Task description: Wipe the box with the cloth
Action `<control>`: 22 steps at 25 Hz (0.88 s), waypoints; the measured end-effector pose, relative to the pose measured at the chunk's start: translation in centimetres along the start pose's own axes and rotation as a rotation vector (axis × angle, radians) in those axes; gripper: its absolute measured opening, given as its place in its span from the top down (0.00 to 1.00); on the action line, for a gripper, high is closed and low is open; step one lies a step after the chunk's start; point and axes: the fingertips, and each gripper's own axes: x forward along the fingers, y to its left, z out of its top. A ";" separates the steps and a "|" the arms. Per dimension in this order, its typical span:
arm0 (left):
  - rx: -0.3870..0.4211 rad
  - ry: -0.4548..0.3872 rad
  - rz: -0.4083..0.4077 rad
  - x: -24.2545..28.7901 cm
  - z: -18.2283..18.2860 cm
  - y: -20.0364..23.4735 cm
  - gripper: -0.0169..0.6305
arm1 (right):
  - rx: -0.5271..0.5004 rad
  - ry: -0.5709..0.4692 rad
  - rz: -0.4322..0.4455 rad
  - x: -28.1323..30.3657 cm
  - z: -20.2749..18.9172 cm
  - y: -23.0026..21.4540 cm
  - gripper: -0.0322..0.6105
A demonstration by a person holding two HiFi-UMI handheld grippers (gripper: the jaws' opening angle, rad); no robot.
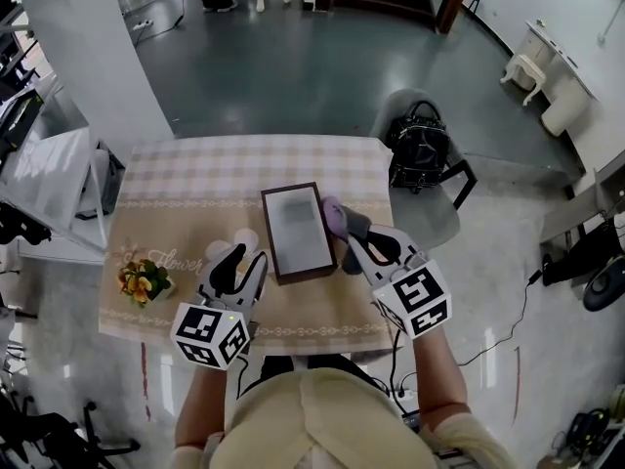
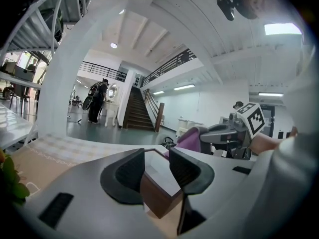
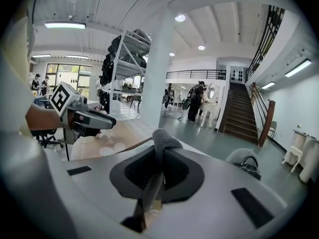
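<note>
The box [image 1: 296, 231] lies flat between the two grippers, its long axis pointing away from the person. It has brown walls and a pale grey top. The left gripper [image 1: 244, 264] stands released beside it, and the right gripper [image 1: 354, 245] clenches the purple cloth [image 1: 335, 213].

Open industrial hall (staircase [image 3: 240, 108], mezzanine [image 3: 194, 74], racks [image 3: 123, 59]).
</note>
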 end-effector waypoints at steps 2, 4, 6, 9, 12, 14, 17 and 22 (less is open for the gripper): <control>-0.005 -0.010 0.000 -0.2 0.5 -0.1 0.74 | 0.016 -0.017 -0.014 -0.7 0.4 0.0 0.89; -0.008 -0.018 0.000 -0.5 1.0 -0.2 0.74 | 0.045 -0.033 -0.020 -1.3 0.6 0.1 0.89; -0.006 -0.027 0.000 -0.7 1.6 -0.3 0.74 | 0.076 -0.046 -0.024 -1.8 0.6 0.1 0.89; -0.006 -0.042 0.003 -1.1 2.6 -0.4 0.76 | 0.101 -0.067 -0.045 -2.5 0.9 0.1 0.89; -0.010 -0.052 0.009 -1.4 3.4 -0.6 0.79 | 0.140 -0.099 -0.066 -3.2 1.4 0.1 0.89; -0.011 -0.055 0.006 -1.5 3.7 -0.8 0.80 | 0.169 -0.127 -0.075 -3.5 1.9 0.2 0.89; -0.003 -0.056 0.016 -1.8 4.2 -1.0 0.82 | 0.183 -0.155 -0.092 -3.7 2.4 0.2 0.89; 0.008 -0.057 0.051 -2.4 4.8 -0.7 0.82 | 0.189 -0.195 -0.110 -4.4 3.3 0.2 0.89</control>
